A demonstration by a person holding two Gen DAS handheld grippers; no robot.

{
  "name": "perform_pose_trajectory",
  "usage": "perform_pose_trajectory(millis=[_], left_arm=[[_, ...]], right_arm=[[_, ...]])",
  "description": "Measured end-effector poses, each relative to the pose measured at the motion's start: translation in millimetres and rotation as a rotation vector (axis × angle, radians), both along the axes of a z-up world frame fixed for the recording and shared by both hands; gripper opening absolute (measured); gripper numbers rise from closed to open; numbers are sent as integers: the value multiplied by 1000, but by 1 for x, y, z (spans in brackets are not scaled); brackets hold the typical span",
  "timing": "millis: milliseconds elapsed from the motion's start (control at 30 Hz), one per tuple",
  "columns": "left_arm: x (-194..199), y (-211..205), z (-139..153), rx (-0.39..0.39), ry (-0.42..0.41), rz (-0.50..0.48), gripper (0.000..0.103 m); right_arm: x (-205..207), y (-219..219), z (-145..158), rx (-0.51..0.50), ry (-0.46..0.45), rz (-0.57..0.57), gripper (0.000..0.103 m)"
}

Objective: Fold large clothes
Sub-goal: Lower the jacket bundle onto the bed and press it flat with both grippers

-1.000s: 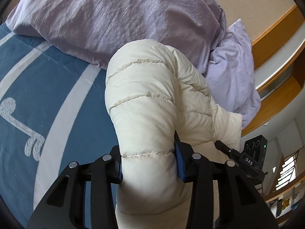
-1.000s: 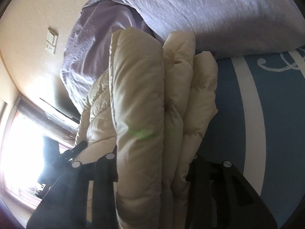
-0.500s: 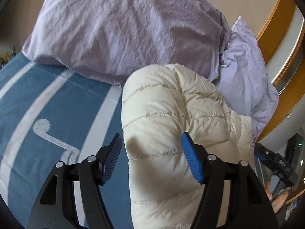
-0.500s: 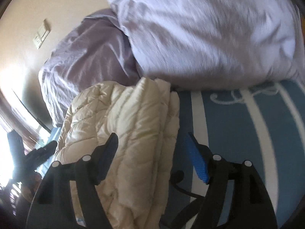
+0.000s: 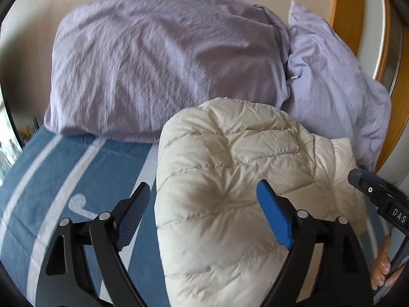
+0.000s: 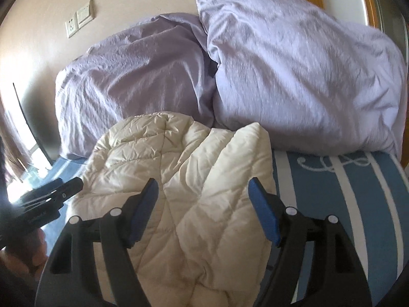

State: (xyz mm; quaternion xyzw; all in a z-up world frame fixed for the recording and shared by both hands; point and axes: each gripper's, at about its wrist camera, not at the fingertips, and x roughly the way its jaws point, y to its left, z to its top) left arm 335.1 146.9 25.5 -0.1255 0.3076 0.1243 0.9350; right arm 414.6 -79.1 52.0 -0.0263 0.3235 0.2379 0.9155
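Observation:
A cream quilted puffer jacket (image 5: 230, 153) lies folded into a thick bundle on the blue bed cover (image 5: 64, 166), up against the pillows. My left gripper (image 5: 202, 185) hovers over the bundle's left end. Its jaws are opening, and the blue pads stand clear of the fabric on both sides. In the right wrist view the jacket (image 6: 179, 153) shows its layered folds, and my right gripper (image 6: 202, 181) is open above its right end, touching nothing. Each gripper appears at the edge of the other's view.
Two lilac pillows (image 5: 166, 64) (image 5: 332, 76) lean on the beige wall behind the jacket. The white-striped blue bed cover (image 6: 332, 204) spreads out to either side. A wooden frame (image 5: 342, 12) stands at the right, and a wall switch (image 6: 79, 18) sits high on the left.
Both grippers were shut on the folded jacket; they have let go, spread wide, lifted and pulled back. The jacket now rests on the bed by the pillows.

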Motion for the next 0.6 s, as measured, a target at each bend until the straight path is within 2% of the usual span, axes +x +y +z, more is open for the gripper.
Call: perform_pose_trajectory(millis=[167,267,600], left_arm=[[16,-20,-13,142,34,1,91],[21,-25,-22,170,49,-11,91],[33,-23,-41,112,76,-21,97]], right_arm=[[0,19,-17,-95,-68,17,72],[4,24,-34,-157,-61,17,69],[23,14,-61,-124,40,9,69]])
